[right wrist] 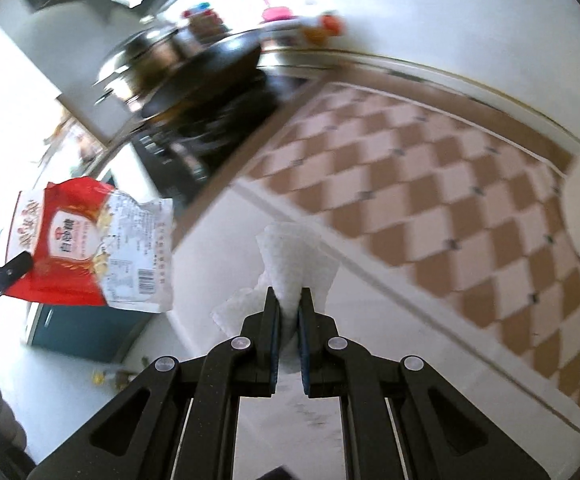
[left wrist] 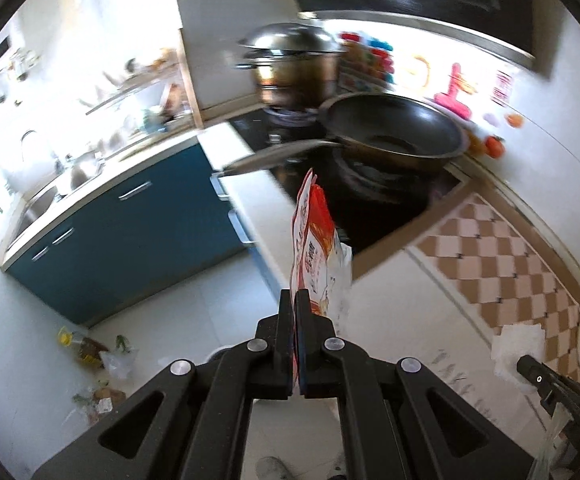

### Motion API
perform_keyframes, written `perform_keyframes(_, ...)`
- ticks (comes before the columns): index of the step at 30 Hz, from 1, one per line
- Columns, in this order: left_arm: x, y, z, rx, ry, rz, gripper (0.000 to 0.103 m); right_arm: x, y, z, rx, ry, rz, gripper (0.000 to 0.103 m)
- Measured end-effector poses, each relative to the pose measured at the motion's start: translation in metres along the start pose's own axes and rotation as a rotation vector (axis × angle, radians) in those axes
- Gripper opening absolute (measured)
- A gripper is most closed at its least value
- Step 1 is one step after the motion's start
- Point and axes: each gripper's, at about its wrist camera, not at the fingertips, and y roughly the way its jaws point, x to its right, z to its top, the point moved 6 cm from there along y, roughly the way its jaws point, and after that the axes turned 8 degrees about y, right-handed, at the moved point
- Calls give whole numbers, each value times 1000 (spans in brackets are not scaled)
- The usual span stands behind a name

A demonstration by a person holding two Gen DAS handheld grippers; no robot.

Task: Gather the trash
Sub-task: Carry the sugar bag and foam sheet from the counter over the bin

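Kitchen counters fill both views, blurred: a white worktop (left wrist: pixel 250 200) with blue cabinet fronts (left wrist: pixel 130 232), and a black wok (left wrist: pixel 394 132) on the hob at upper centre of the left view. My left gripper (left wrist: pixel 295 300) is pressed tight on a red-and-white packet (left wrist: pixel 314 240), which stands up from its jaws at centre frame. My right gripper (right wrist: pixel 288 304) pinches a crumpled white paper towel (right wrist: pixel 294 256) at lower centre, with checkered tiles (right wrist: pixel 430 184) behind it.
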Motion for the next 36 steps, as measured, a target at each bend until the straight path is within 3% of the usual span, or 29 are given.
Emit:
perform_keyframes(9,-120,18,-57,-67,-136,65,0,-135,22,-56,-69,-168,88,8)
perform_keyframes(16,-204,96,-124,-222,-234,86,0,-218,77,-106,-147,-263,80,8)
perform_keyframes(20,-239,163,-174,-322,-291,91,0,-250,144,-149,-223,-307,47,8)
perform_keyframes(24,-260,247,-231,-422,-376,49,0,-257,223,-189,-295,-336,9,8)
perform_keyframes(30,-265,384,-315,-534,-487,-37,0,-241,365,-253,-405,-363,-63,8)
perform_keyframes(36,-259,484,-378,-594,-537,-109,0,-208,496,-310,-497,-362,-110,8)
